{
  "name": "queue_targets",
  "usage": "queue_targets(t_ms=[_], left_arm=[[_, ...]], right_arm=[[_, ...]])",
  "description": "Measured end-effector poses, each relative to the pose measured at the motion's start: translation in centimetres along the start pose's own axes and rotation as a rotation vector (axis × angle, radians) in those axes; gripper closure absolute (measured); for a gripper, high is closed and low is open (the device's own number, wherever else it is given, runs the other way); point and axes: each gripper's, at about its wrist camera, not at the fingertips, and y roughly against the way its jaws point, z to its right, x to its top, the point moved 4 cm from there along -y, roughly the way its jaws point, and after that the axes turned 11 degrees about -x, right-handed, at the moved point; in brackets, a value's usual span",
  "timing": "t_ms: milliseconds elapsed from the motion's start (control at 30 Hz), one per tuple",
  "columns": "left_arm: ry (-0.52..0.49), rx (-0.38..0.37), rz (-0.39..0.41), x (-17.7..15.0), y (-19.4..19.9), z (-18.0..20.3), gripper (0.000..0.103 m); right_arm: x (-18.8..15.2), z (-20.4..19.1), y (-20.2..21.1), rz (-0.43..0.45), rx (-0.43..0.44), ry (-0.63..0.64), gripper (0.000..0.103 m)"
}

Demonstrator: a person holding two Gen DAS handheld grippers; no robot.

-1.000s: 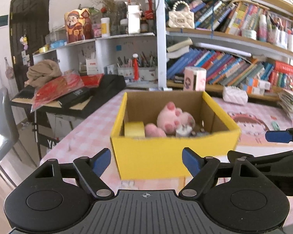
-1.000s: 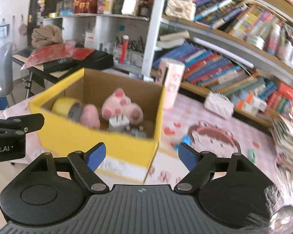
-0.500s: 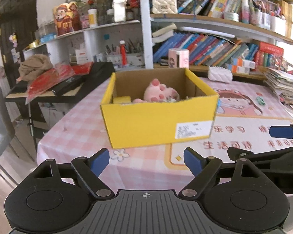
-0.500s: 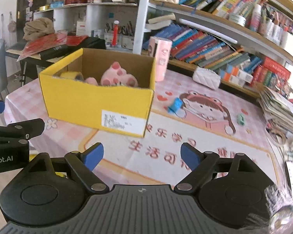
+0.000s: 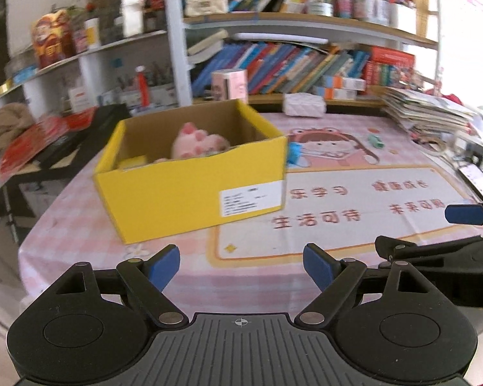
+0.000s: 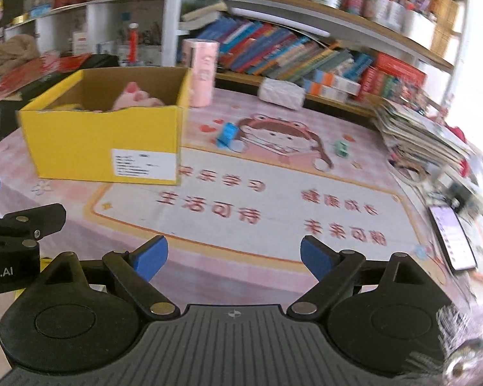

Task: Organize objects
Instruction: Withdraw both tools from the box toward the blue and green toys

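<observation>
On the tabletop (image 6: 306, 199), at about eleven o'clock from your right tongs (image 6: 232, 259), sits the yellow box (image 6: 106, 141) with a pink plush toy (image 6: 135, 98) already inside. Two small things lie loose on the printed mat: a blue item (image 6: 227, 133) at roughly twelve o'clock, just beside the box's right corner, and a small green item (image 6: 340, 148) at about one o'clock, well apart from the box. These look like what you have left to put away.

Both tongs are spread wide and pinch nothing; your left tongs (image 5: 241, 265) hang off the near edge of the tabletop, facing the box's labelled side.

Judging by size, both loose items should be light and rigid enough to pinch across their narrow sides. The blue one seems boxy, so take it across its short width. The green one is tiny and may skid on the smooth mat, so come down squarely over it.

Motion blur keeps you from telling what either item really is. In the left view the box's corner cuts off part of the blue item (image 5: 293, 154), and the box walls hide most of its contents.
</observation>
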Motion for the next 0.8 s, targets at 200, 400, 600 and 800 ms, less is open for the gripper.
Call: queue_targets(t_ms=[200, 400, 600, 800], left_arm=[[-0.045, -0.052, 0.004, 1.3, -1.6, 1.7, 0.017], [-0.053, -0.080, -0.002, 2.6, -4.0, 3.2, 0.017], [-0.064, -0.095, 0.002, 4.7, -6.8, 4.9, 0.017], [-0.054, -0.099, -0.004, 6.7, -10.0, 6.6, 0.017]], right_arm=[[0.2, 2.5, -0.9, -0.020, -0.062, -0.060, 0.013], [0.7, 4.3, -2.9, -0.034, -0.092, -0.073, 0.013], [2.2, 6.4, -5.7, -0.048, -0.104, -0.081, 0.013], [4.3, 8.6, -9.1, -0.055, -0.098, -0.068, 0.013]])
